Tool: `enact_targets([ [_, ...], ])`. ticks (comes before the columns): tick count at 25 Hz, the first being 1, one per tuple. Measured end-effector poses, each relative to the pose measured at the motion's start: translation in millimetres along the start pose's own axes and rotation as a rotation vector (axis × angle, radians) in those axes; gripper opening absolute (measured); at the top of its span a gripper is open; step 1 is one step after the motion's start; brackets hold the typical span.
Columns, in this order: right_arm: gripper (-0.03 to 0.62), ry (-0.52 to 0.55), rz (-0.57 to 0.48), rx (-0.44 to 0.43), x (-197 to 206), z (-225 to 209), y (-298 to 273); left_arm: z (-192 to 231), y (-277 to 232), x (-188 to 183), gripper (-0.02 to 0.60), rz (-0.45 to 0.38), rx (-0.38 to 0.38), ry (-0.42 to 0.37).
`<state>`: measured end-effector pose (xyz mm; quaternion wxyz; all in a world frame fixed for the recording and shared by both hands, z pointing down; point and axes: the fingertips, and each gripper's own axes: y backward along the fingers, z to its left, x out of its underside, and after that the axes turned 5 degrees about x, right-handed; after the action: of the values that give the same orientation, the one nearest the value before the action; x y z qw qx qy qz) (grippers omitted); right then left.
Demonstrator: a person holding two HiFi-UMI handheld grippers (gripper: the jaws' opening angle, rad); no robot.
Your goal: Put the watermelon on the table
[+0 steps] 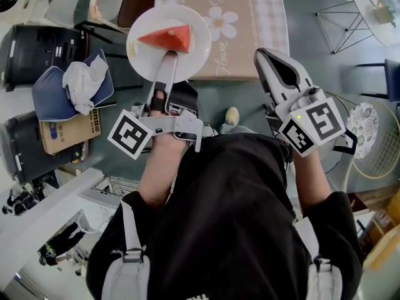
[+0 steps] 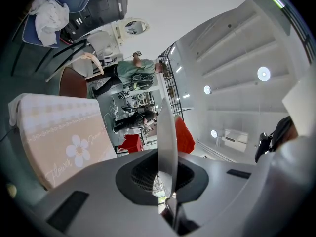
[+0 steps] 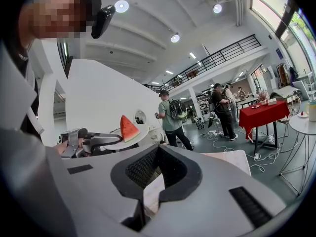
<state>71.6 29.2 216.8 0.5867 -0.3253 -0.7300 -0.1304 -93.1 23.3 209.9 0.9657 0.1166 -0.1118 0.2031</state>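
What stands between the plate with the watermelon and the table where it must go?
Nothing visible does. The left gripper holds the plate by its near rim, with the watermelon on it, at the table's near corner. The table top beside it looks bare. The chair stands off to the side.

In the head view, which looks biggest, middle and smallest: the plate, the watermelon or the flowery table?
1. flowery table
2. white plate
3. watermelon, lying on the plate
The plate may be nearer the camera, so it could look extra big.
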Motion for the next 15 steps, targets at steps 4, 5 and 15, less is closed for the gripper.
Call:
enact_targets([
  [4, 0.014, -0.001, 0.001, -0.013, -0.4, -5.5, -2.4, -1.9, -6.1, 4.6, 0.021, -0.005, 0.006, -0.004],
  [5, 0.014, -0.002, 0.001, -0.016, -0.3, -6.5, -2.5, -1.7, -7.2, 6.1, 0.021, -0.004, 0.004, -0.004],
  [15, 0.014, -0.002, -0.008, -0.028, -2.5, -10.3, 3.0, -5.1, -13.2, 17.2, 0.021, 0.01, 0.006, -0.004],
])
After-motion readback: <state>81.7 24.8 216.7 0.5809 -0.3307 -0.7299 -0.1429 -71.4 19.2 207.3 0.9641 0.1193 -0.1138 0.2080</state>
